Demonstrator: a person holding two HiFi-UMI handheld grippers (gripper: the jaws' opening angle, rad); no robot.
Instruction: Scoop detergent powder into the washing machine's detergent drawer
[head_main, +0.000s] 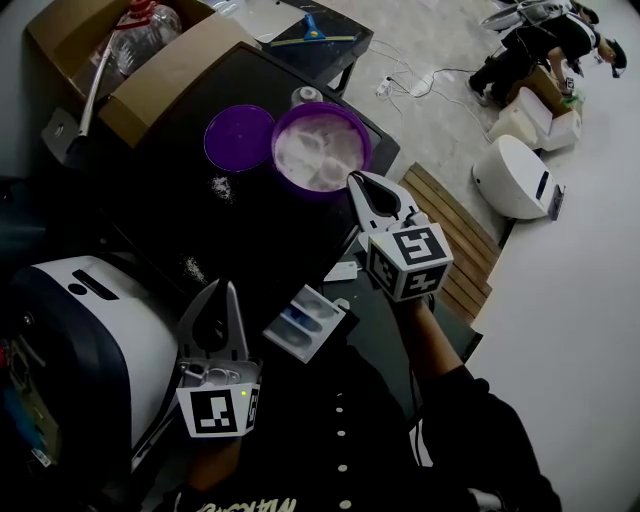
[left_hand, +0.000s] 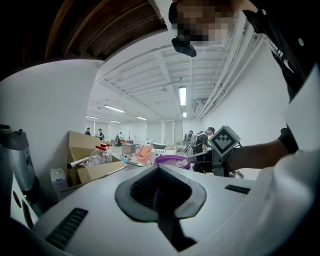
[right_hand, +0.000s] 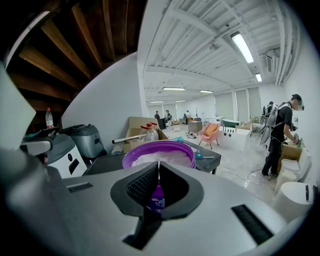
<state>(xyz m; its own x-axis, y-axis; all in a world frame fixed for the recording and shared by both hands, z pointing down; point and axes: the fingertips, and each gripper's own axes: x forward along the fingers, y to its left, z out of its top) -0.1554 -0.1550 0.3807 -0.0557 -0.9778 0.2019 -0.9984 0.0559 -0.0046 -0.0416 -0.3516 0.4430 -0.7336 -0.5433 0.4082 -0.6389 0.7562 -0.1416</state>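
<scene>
Left hand-held gripper hangs nearest, jaws together and empty, beside the white washer. Behind it, a dark surface carries a box, a purple tub of powder and a lid just beside it. The drawer stands pulled out between both grippers. Right hand-held gripper is closed at the tub's near rim; whether it pinches anything is unclear.
</scene>
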